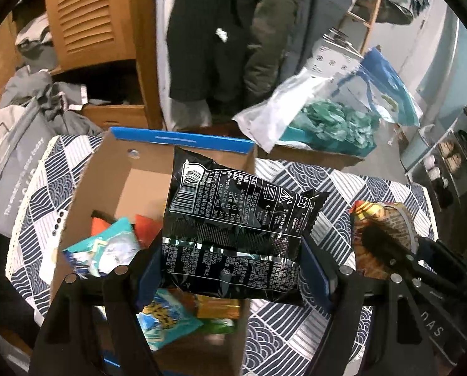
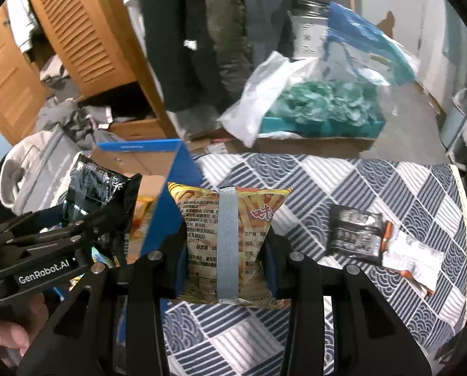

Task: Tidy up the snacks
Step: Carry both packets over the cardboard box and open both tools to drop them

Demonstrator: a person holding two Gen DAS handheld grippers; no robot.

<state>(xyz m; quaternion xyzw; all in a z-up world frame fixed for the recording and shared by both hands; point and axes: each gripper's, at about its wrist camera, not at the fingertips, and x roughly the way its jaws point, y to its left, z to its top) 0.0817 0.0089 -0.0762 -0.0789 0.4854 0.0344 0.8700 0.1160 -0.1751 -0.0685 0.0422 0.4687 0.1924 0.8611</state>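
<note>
My left gripper (image 1: 233, 269) is shut on a black snack bag (image 1: 233, 225) and holds it over the right side of an open cardboard box (image 1: 108, 169) with a blue rim. Several snack packets (image 1: 108, 247) lie inside the box. My right gripper (image 2: 227, 250) is shut on a yellow fries snack bag (image 2: 227, 238), held above the patterned tablecloth just right of the box's blue wall (image 2: 167, 200). The right gripper with its bag also shows in the left wrist view (image 1: 387, 235). The left gripper and its black bag show in the right wrist view (image 2: 92, 191).
A black packet (image 2: 355, 235) and a white-orange packet (image 2: 412, 257) lie on the blue-white tablecloth (image 2: 374, 181) to the right. Behind the table stand a wooden wardrobe (image 2: 77, 31), hanging clothes, and a box with plastic bags (image 2: 311, 109). A grey bag (image 1: 11, 169) sits at the left.
</note>
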